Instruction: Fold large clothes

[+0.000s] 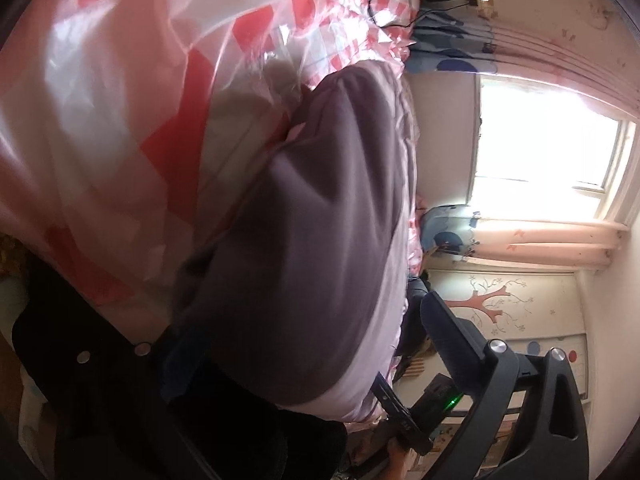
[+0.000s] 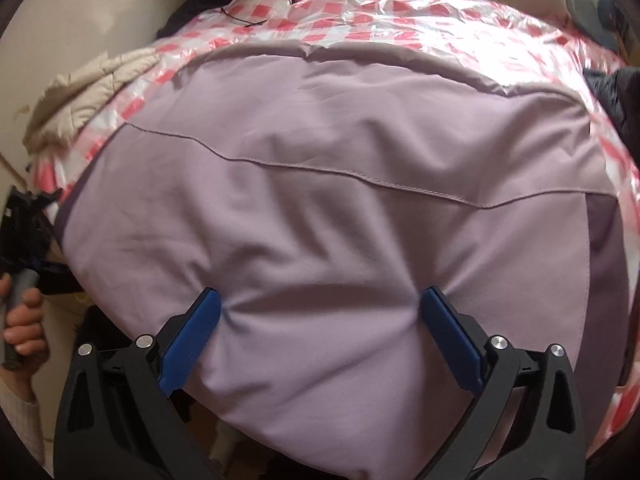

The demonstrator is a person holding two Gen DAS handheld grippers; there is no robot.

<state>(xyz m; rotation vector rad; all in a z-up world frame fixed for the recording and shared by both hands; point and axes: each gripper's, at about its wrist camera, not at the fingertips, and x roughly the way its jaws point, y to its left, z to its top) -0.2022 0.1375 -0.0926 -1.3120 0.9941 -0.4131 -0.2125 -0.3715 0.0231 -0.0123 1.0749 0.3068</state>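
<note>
The large lilac padded garment [image 2: 320, 200] lies spread over a glossy red-and-white checked plastic sheet [image 2: 400, 16] covering the bed, smooth matte cloth on crinkled shiny film. A stitched seam runs across it from nine o'clock to three o'clock in the right wrist view, and soft dimples pucker where the right gripper [image 2: 320, 320] presses in. That gripper's blue-padded fingers [image 2: 192, 340] stand wide apart, both tips sunk into the fabric at about six o'clock, clamping nothing; I judge they are pinning or smoothing the cloth so a fold stays flat.

The left gripper [image 1: 304, 340] is turned sideways and a puffy fold of the garment [image 1: 300, 220] bulges across its gap. One finger [image 1: 452, 340] shows at four o'clock, well clear of the other side, so the jaws look spread, with cloth between them but not pinched.

At ten o'clock in the right view a cream quilted coat [image 2: 92, 84] is heaped beside the sheet. A bright window [image 1: 548, 152] with pink curtains [image 1: 560, 240] lights the wall.
</note>
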